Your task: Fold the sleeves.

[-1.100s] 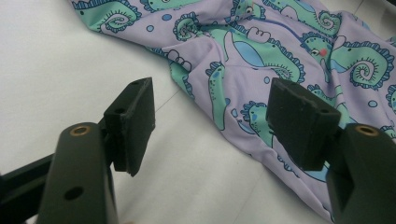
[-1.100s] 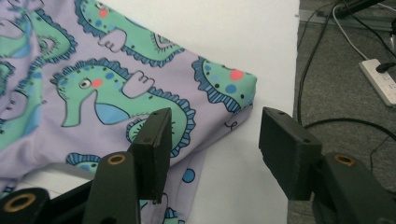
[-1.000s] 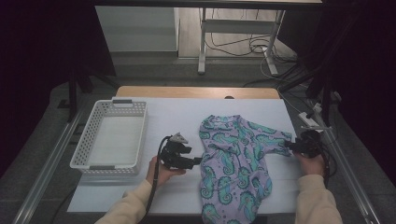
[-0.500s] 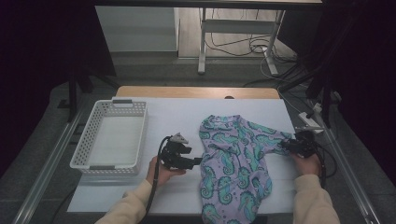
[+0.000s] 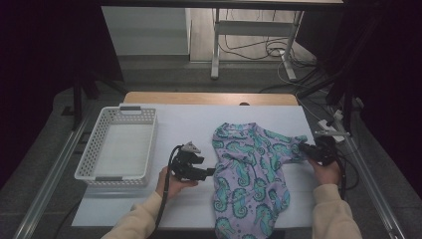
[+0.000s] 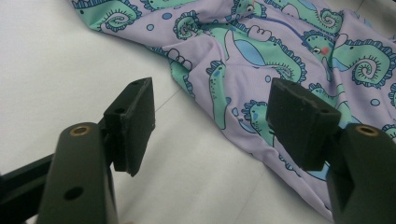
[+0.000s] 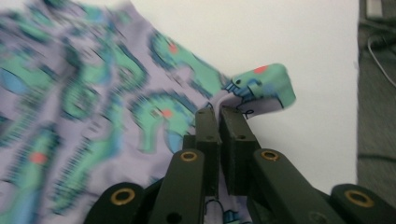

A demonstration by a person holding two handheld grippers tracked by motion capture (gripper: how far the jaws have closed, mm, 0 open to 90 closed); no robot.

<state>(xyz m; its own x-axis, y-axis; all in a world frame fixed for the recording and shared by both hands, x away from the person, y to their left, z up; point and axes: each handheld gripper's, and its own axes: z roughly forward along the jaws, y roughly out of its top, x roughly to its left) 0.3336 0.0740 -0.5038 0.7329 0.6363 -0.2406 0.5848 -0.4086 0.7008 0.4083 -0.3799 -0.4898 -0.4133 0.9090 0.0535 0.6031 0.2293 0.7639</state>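
Observation:
A lilac garment (image 5: pixel 249 177) printed with green seahorses lies spread on the white table cover, right of centre. My right gripper (image 5: pixel 304 149) holds its right sleeve; in the right gripper view (image 7: pixel 219 112) the jaws have just been closing and now pinch the sleeve's edge (image 7: pixel 261 88), whose cuff folds up beyond them. My left gripper (image 5: pixel 211 172) rests at the garment's left edge, pointing right. Its jaws (image 6: pixel 210 126) stand wide apart over the table, with the cloth's edge (image 6: pixel 243 116) lying between and beyond them, untouched.
A white plastic basket (image 5: pixel 119 149) stands empty on the left of the table. The table's right edge (image 5: pixel 323 164) runs just beside my right hand, with cables (image 5: pixel 348 169) on the floor past it. A metal stand (image 5: pixel 216 45) and more cables lie behind the table.
My right gripper has slid left onto the sleeve's end and closed on it, lifting it slightly. The left gripper has not moved.

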